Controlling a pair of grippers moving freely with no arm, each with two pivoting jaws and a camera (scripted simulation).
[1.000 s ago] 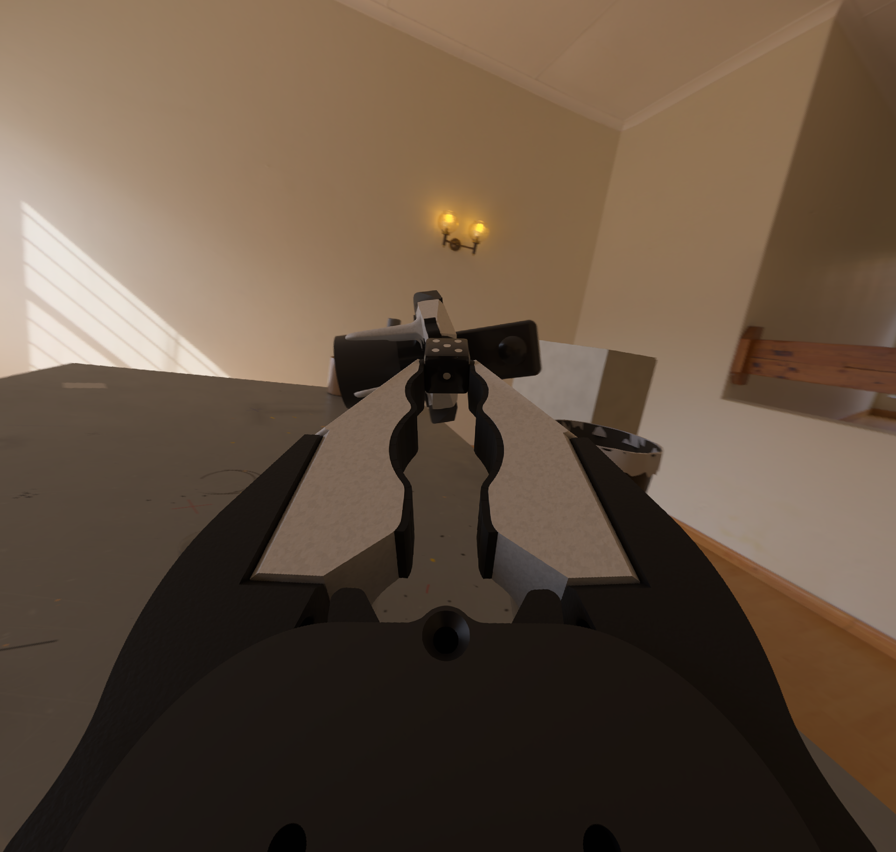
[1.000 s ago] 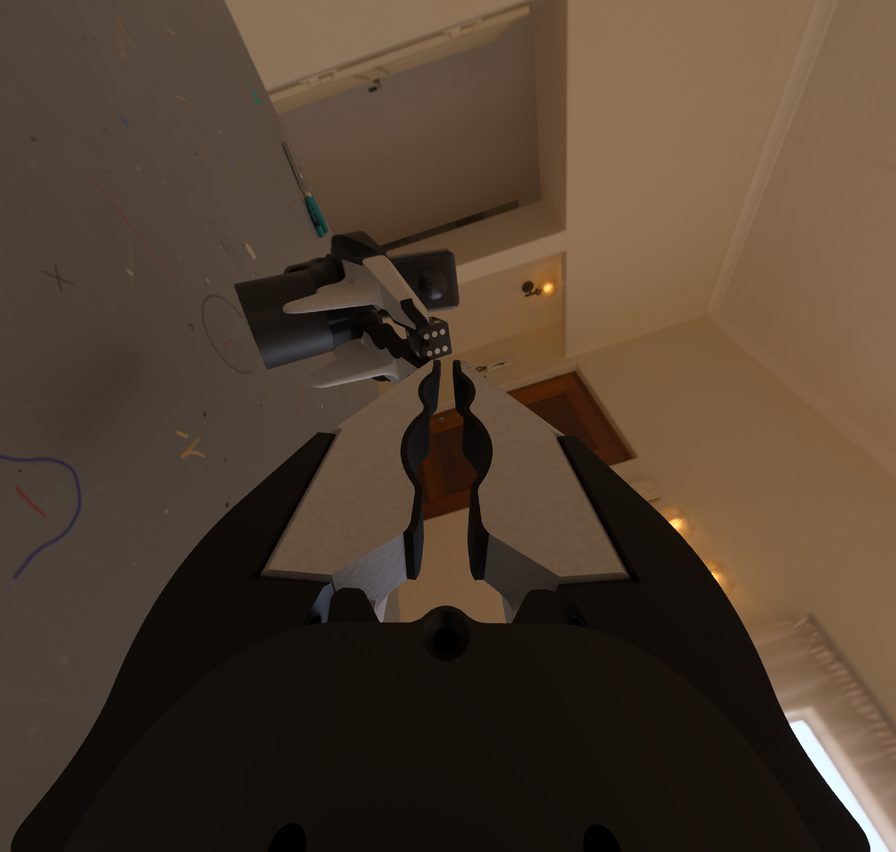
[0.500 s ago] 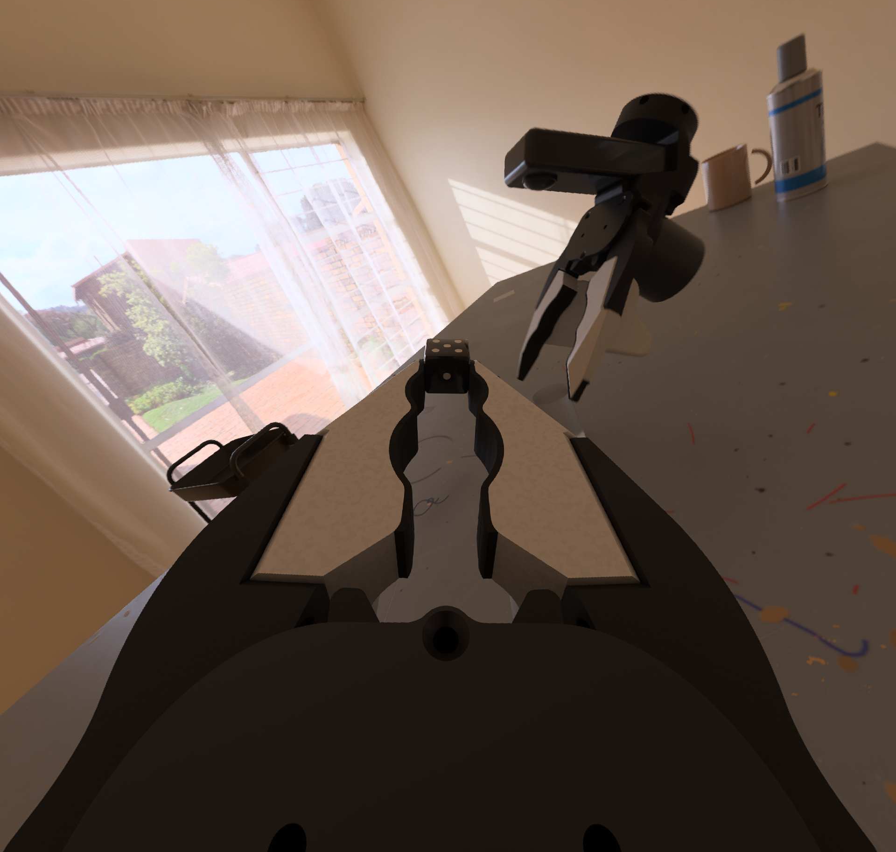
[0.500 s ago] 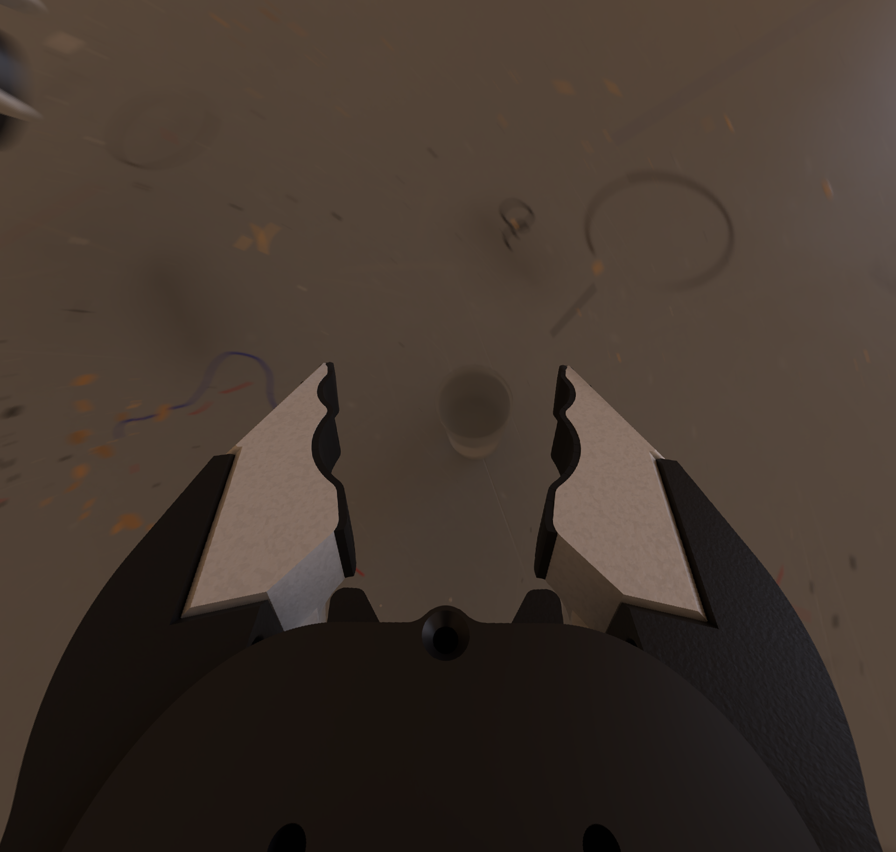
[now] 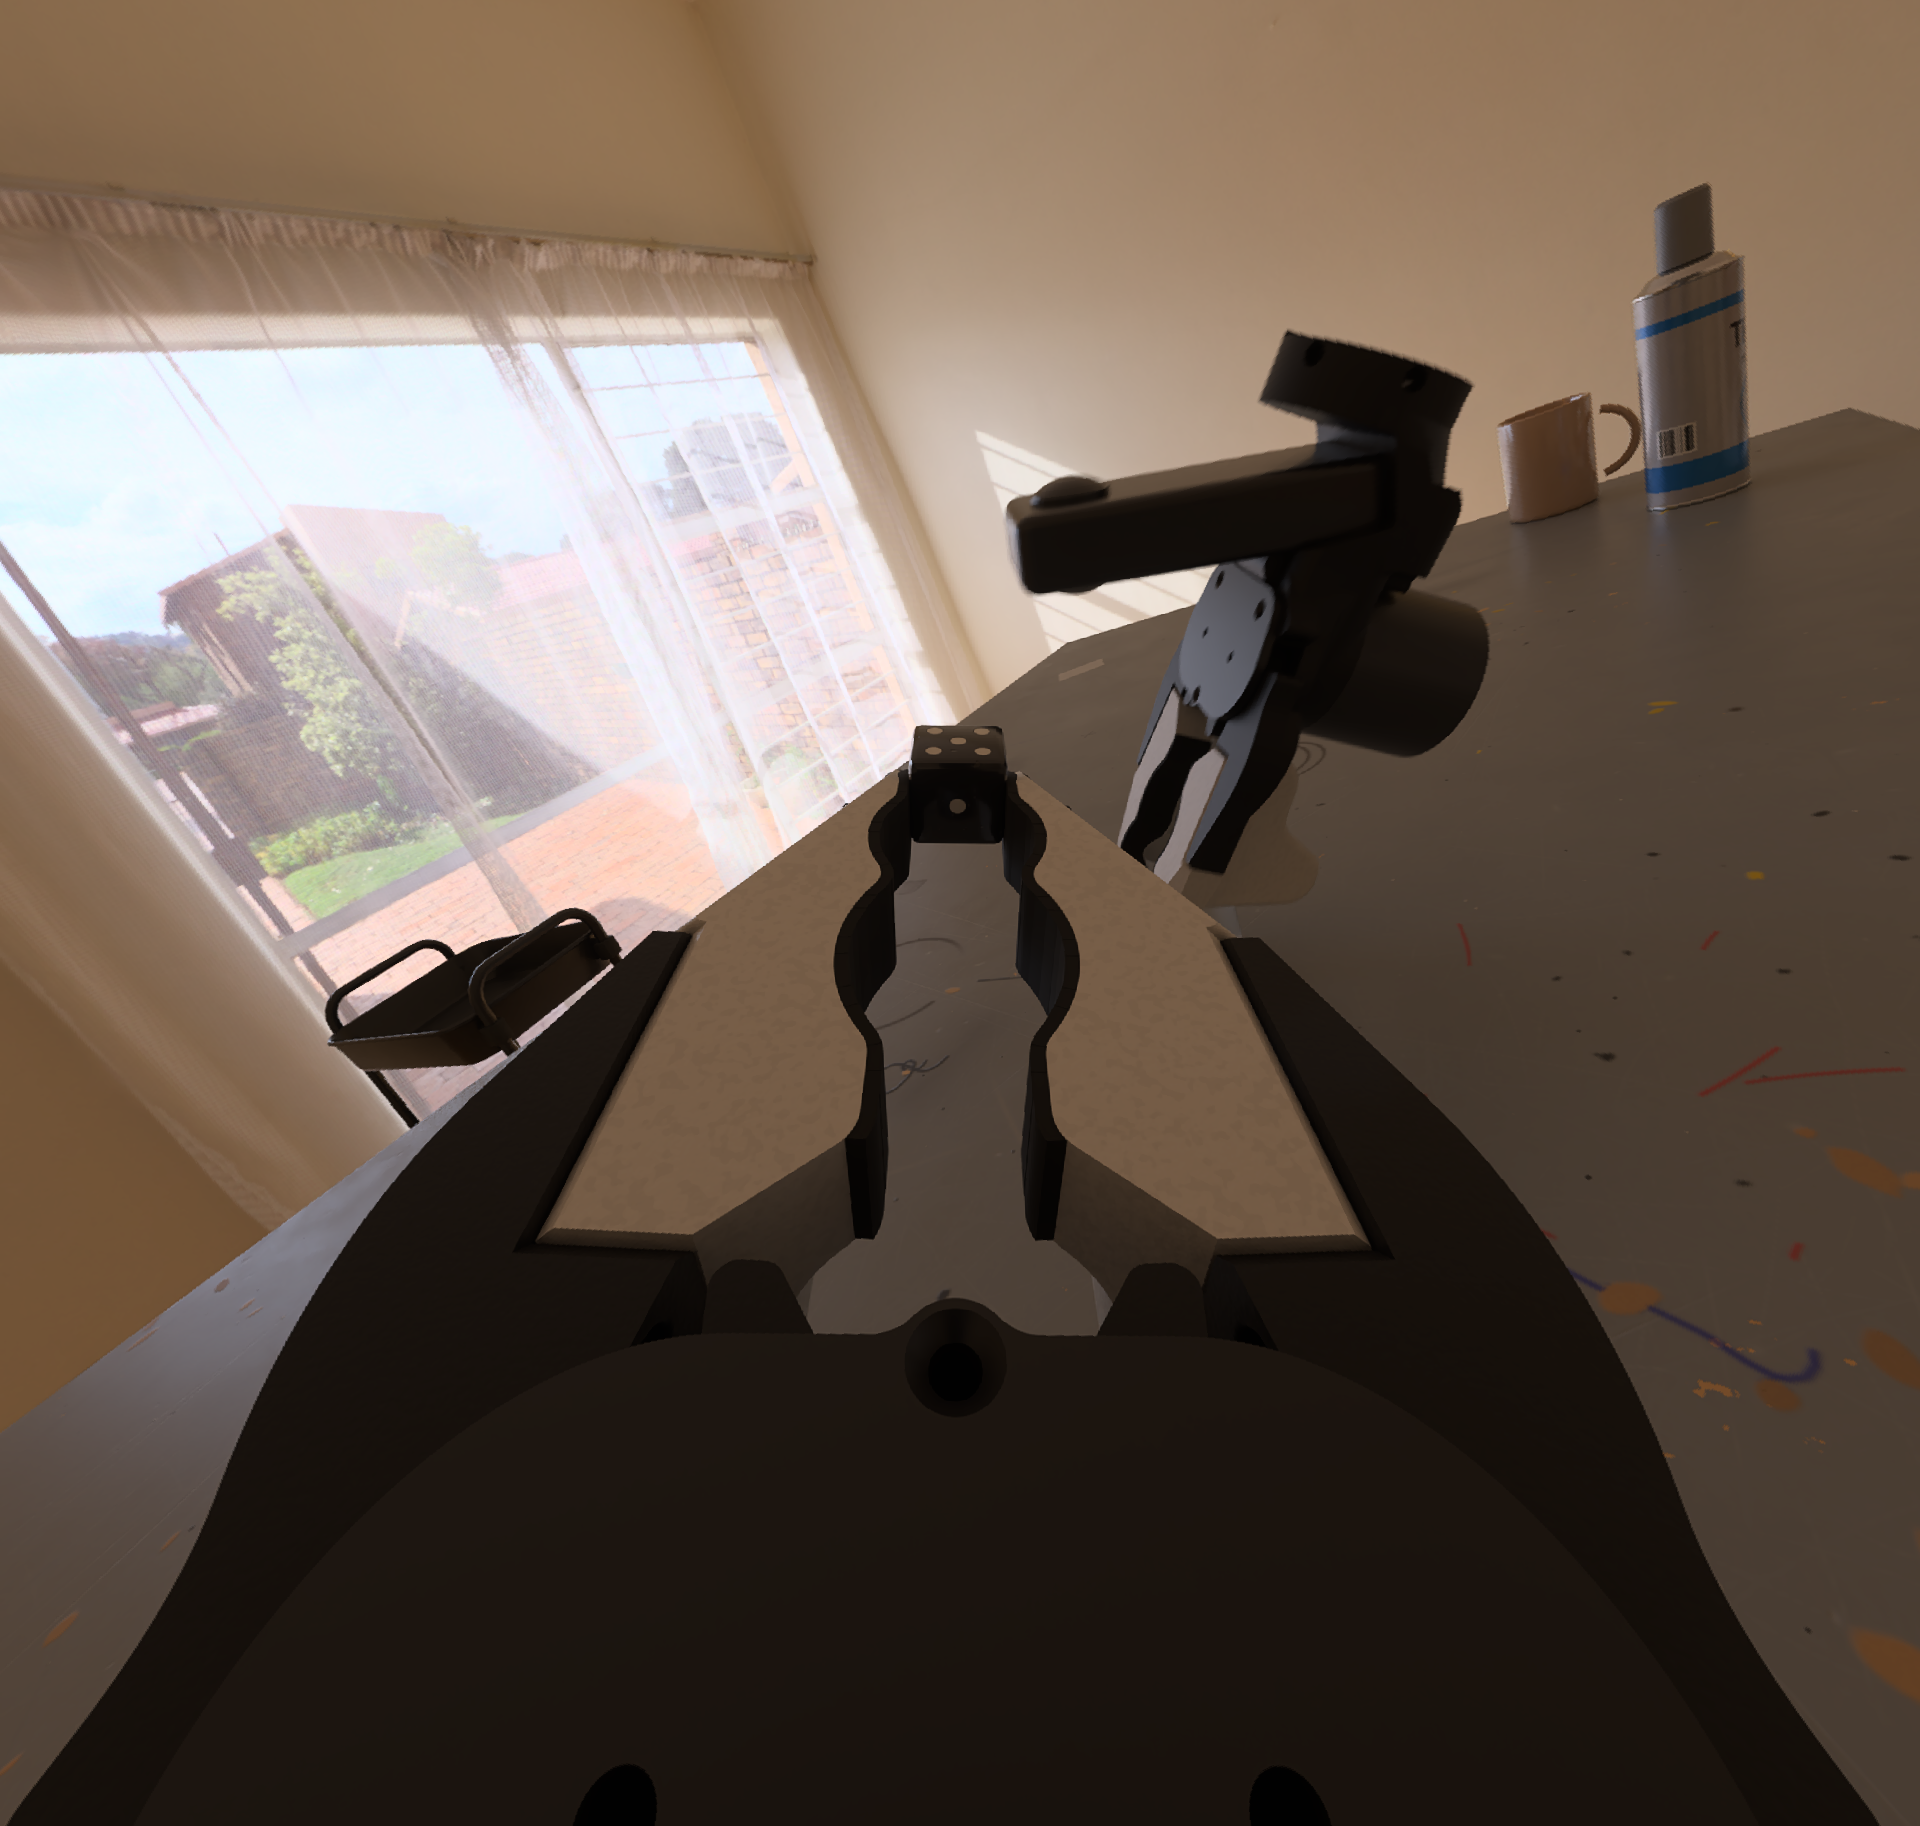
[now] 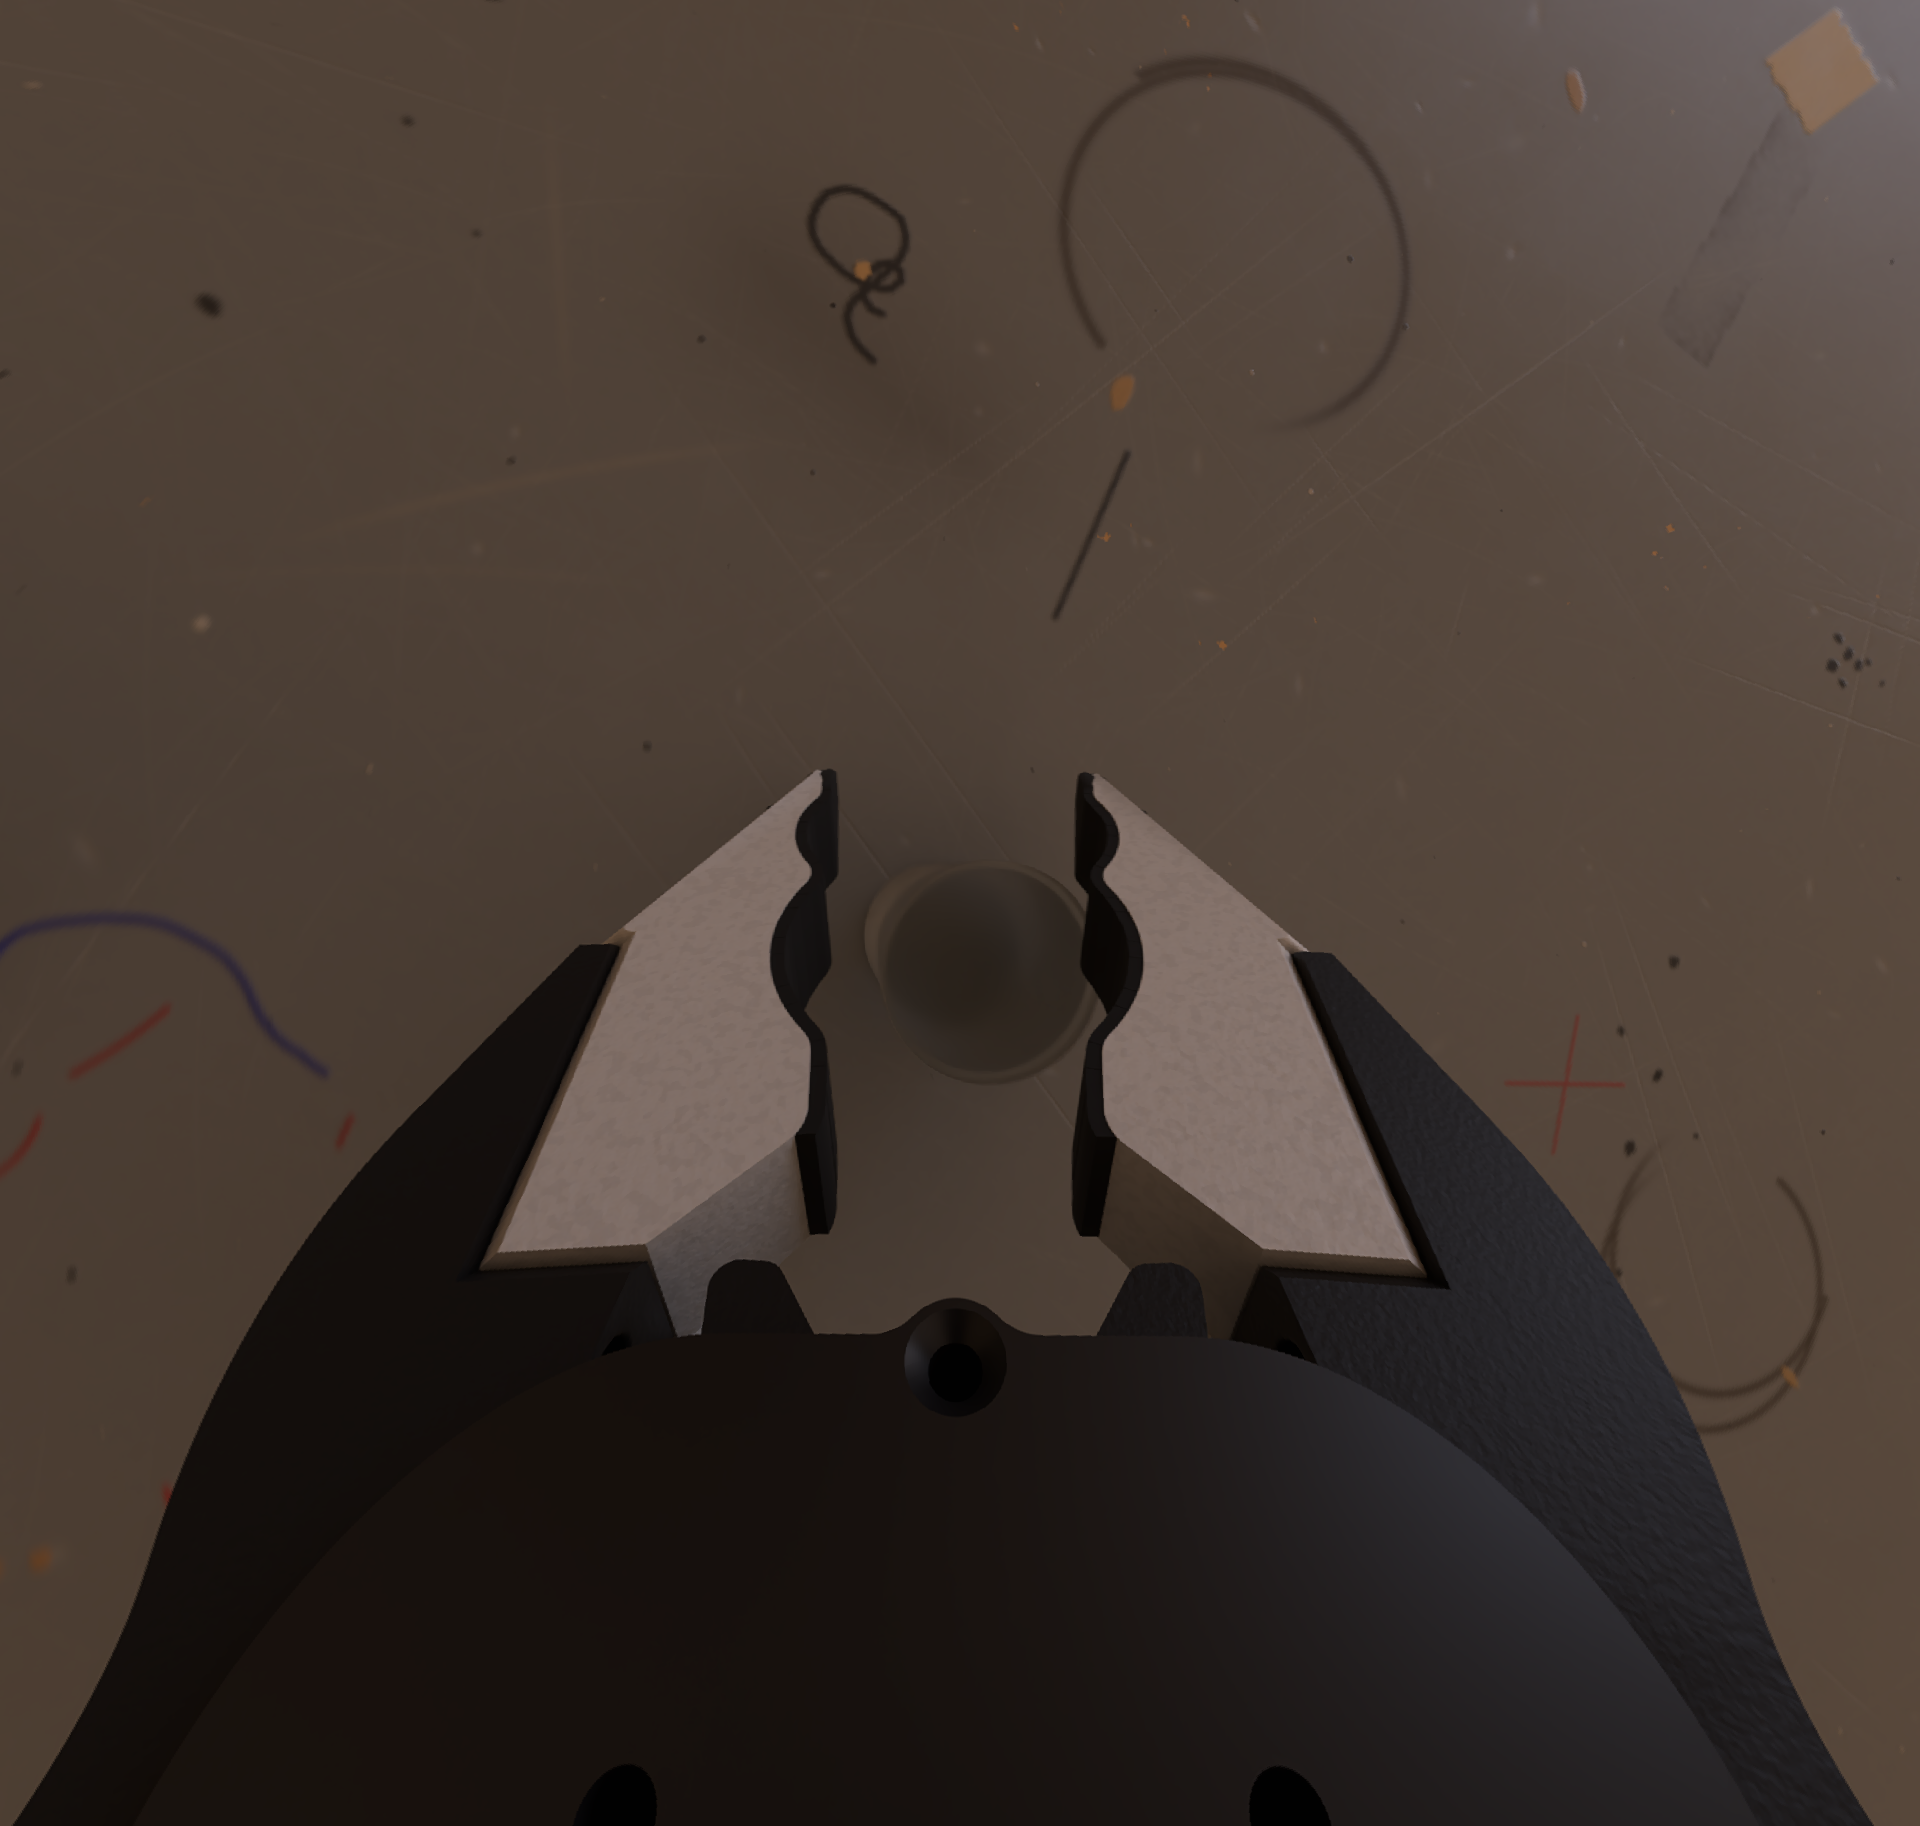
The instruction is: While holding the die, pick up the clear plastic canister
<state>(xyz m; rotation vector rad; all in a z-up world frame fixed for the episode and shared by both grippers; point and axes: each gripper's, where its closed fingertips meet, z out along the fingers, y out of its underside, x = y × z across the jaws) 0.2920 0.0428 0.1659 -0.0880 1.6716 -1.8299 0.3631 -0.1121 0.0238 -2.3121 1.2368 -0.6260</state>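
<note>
Left wrist view
Left claw (image 5: 956,800): clamped narrow on the black die (image 5: 958,784), pinched at the very fingertips, raised above the worktop (image 5: 1621,945).
Right claw (image 5: 1179,820): far right of the die, pointing down at the worktop; its jaws stand partly apart.
Canister here: only a faint pale shape under the right claw, too clear to make out.
Far right: a tan mug (image 5: 1548,472) beside a silver and blue spray can (image 5: 1691,394), well apart from the work.
Left, off the worktop: a black tray (image 5: 457,1007) with wire handles, by the window.

Right wrist view
Right claw (image 6: 956,789): moderately wide, holding nothing, looking straight down.
Clear plastic canister (image 6: 977,971): upright on the worktop (image 6: 520,426), between the fingers, just beside the right one, apart from the left.
Handling, as I judge: light, thin-walled, slippery, likely to flex or squirt out.
Where to hold: across the round wall below the rim, centred, closing gently.
</note>
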